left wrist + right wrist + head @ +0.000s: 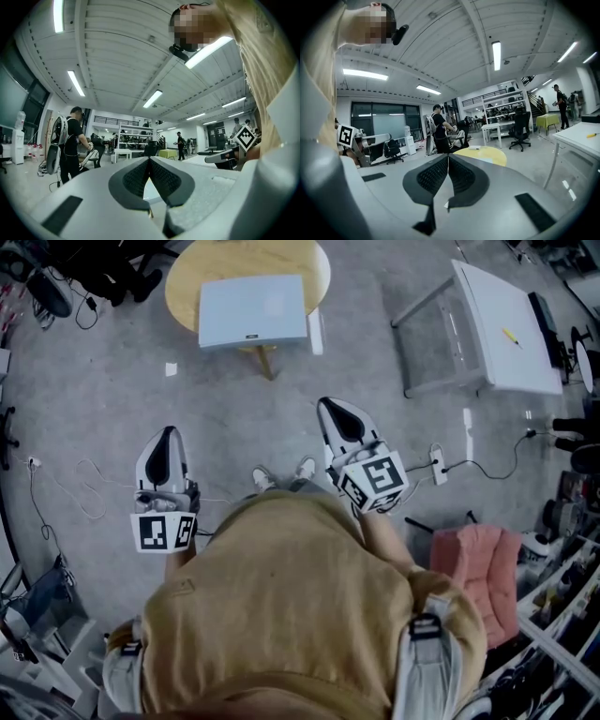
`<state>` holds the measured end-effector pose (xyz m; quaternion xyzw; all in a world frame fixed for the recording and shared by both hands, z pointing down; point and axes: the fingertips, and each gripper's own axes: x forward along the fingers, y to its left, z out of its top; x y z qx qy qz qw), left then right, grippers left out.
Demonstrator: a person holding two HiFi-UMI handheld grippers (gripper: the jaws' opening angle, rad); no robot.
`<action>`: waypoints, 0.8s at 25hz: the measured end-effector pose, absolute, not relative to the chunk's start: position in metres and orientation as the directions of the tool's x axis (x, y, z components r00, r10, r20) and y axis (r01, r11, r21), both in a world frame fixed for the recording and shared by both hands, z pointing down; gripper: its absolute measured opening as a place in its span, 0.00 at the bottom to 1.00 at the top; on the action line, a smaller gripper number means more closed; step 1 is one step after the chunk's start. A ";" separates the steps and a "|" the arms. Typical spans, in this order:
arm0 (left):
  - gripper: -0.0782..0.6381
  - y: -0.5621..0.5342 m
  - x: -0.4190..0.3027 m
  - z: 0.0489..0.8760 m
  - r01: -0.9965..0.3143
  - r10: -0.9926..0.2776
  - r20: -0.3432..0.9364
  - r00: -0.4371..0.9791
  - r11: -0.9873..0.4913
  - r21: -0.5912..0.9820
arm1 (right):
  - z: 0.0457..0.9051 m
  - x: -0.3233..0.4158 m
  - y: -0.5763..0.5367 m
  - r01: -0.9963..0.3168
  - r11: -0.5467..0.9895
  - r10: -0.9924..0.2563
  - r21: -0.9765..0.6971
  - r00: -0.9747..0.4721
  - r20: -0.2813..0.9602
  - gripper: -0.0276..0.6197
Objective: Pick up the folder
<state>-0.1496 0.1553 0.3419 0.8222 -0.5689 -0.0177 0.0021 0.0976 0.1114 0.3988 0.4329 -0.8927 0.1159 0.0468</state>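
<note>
The person's mustard-yellow shirt [281,606] fills the bottom of the head view, with both tools held out just ahead of it. The left gripper [168,435] has its dark ribbed pads brought together at the tips, and nothing is caught between them. The left gripper view shows the same closed wedge [149,160]. The right gripper [330,409] is likewise fully closed and empty, its jaws meeting in a point in its own view [448,157].

Between the two tools, the toes of white sneakers [262,479] rest on the speckled grey floor [112,399].

Further on stands a round pale-wood table [183,273], and the flat, rectangular light grey-blue folder [251,310] lies on top of it – well apart from both grippers, untouched. Off to the right is a white rectangular table [497,306] with a small yellow pen [511,337] on it.
</note>
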 end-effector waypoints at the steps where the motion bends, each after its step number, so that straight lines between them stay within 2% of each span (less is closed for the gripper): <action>1: 0.11 0.155 -0.153 0.344 -0.935 -0.935 -0.025 0.354 -0.354 0.029 | 0.401 0.095 0.112 -0.786 0.594 -0.763 -0.173 -0.618 0.190 0.04; 20: 0.11 0.150 -0.183 0.352 -0.894 -0.895 -0.053 0.444 -0.446 0.038 | 0.405 0.064 0.133 -0.833 0.521 -0.814 -0.188 -0.551 0.183 0.04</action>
